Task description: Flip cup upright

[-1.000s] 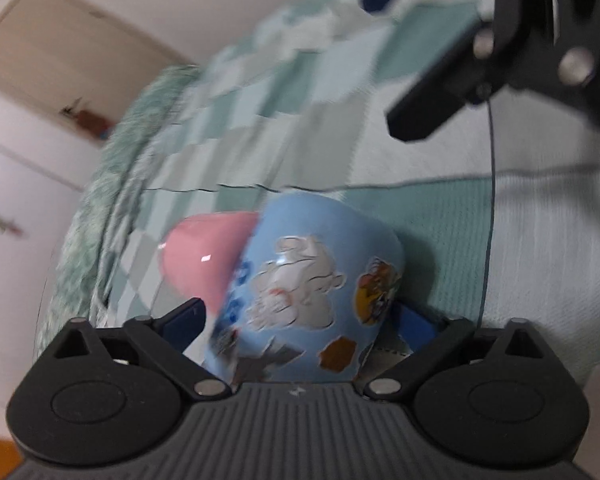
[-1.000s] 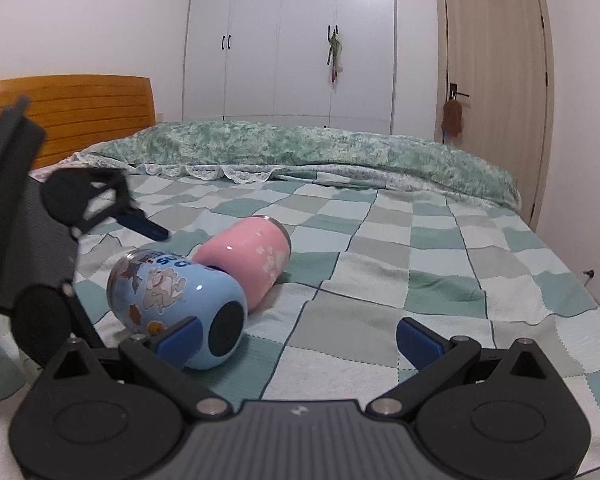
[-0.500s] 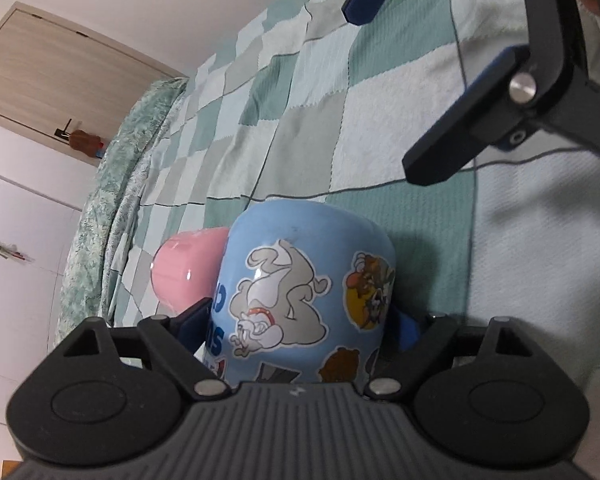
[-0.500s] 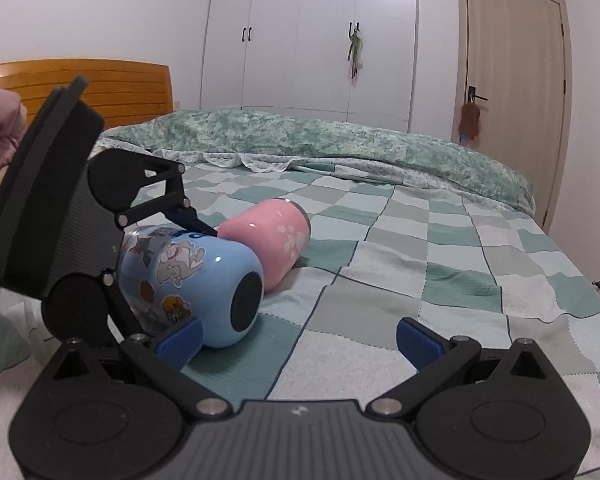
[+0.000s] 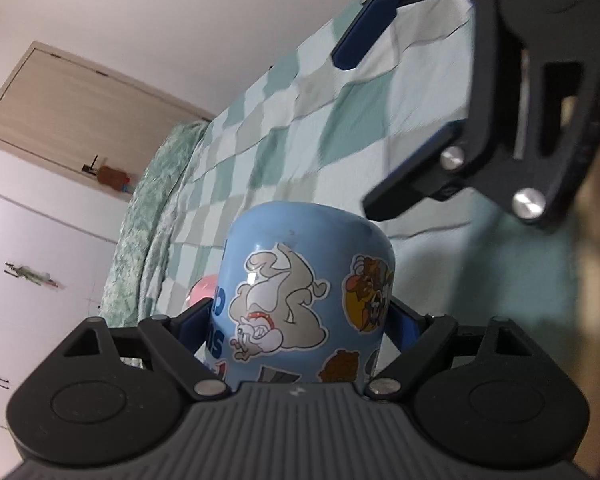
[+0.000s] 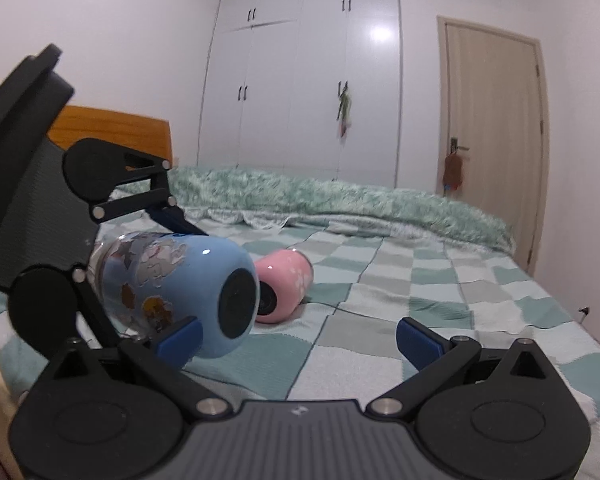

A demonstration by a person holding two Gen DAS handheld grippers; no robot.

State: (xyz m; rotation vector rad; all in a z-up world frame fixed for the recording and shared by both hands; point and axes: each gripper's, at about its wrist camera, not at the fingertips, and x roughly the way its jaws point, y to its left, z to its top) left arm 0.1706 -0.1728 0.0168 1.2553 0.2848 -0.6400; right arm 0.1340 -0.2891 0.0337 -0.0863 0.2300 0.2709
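Checked in teal, pale green and white, the woven bedspread (image 6: 380,280) fills the floor of both views, with a fluffy green blanket (image 6: 340,200) bunched along its far edge. Starting at the left of the right wrist view: a wooden headboard (image 6: 108,128) peeks out, mostly blocked by the left gripper (image 6: 176,276), whose black housing cuts off the corner. That gripper is pinching the blue cup (image 6: 172,288), one finger pressed on top and one beneath. The cup is off the bedspread, roughly on its side, its dark round base facing the camera; its mouth is buried inside the gripper and can't be seen. Glossy shell, cartoon stickers all over, rounded at the shoulder.

Just behind it, a pink cup (image 6: 284,284) lies on its side on the bedspread, smooth, with white paw prints; the blue cup overlaps its near end. From the left wrist view only a sliver of pink (image 5: 202,292) shows past the blue cup (image 5: 304,300).

Moving right, the right gripper (image 6: 298,336) sits low in the foreground, blue-padded fingers spread wide with nothing between them; its left finger crosses in front of the blue cup. In the left wrist view it (image 5: 376,120) looms at upper right, blurred. Behind stand glossy white wardrobe doors (image 6: 308,92) and, far right, a beige door (image 6: 496,140) with something brown hanging at the handle, too blurred to name.
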